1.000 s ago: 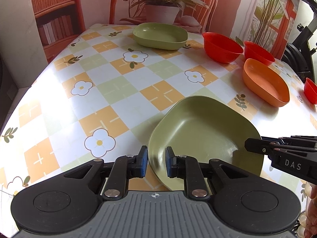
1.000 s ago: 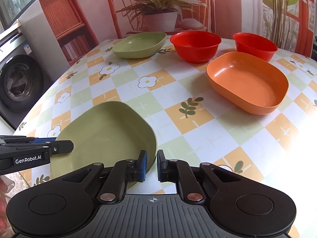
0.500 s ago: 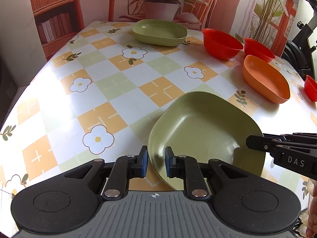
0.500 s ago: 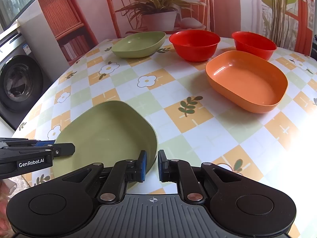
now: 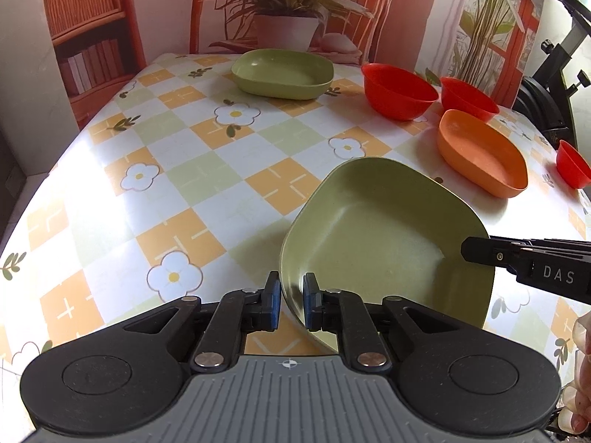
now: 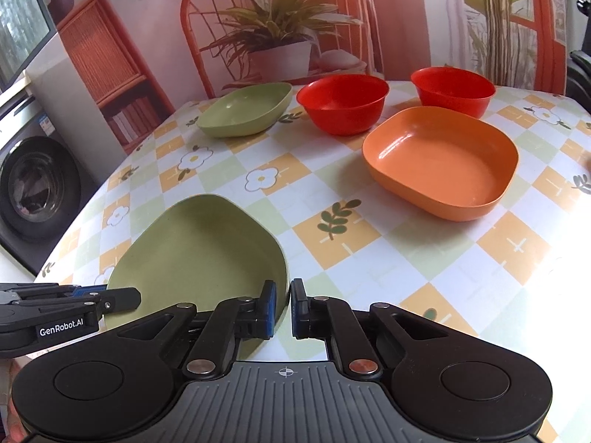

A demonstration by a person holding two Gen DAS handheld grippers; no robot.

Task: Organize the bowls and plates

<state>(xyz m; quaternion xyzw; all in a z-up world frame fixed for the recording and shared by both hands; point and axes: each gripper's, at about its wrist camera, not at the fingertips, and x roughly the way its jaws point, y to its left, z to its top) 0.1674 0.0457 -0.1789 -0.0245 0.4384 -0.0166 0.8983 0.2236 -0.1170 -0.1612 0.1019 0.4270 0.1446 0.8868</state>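
Observation:
A green plate point(image 5: 373, 236) hangs a little above the table, held at two opposite rims. My left gripper point(image 5: 291, 304) is shut on its near-left rim. At the opposite rim my right gripper point(image 6: 282, 308) is shut as well; its tip point(image 5: 476, 251) reaches in from the right in the left wrist view. The left gripper point(image 6: 125, 297) enters at the lower left of the right wrist view. A second green plate point(image 5: 282, 74) rests at the far side of the table. An orange plate point(image 6: 441, 162) and two red bowls point(image 6: 343, 103) point(image 6: 452, 88) stand at the right.
A third, small red bowl point(image 5: 572, 164) sits at the table's right edge. The checked tablecloth point(image 5: 192, 170) shows between the plates. Behind the table stand a red chair point(image 6: 192, 18) and a potted plant point(image 6: 279, 57). A washing machine point(image 6: 33, 188) is beside the table's left edge.
Both grippers, shut on the green plate, have risen and moved slightly forward; the plate's front edge now stands higher above the tablecloth. The other dishes have not moved.

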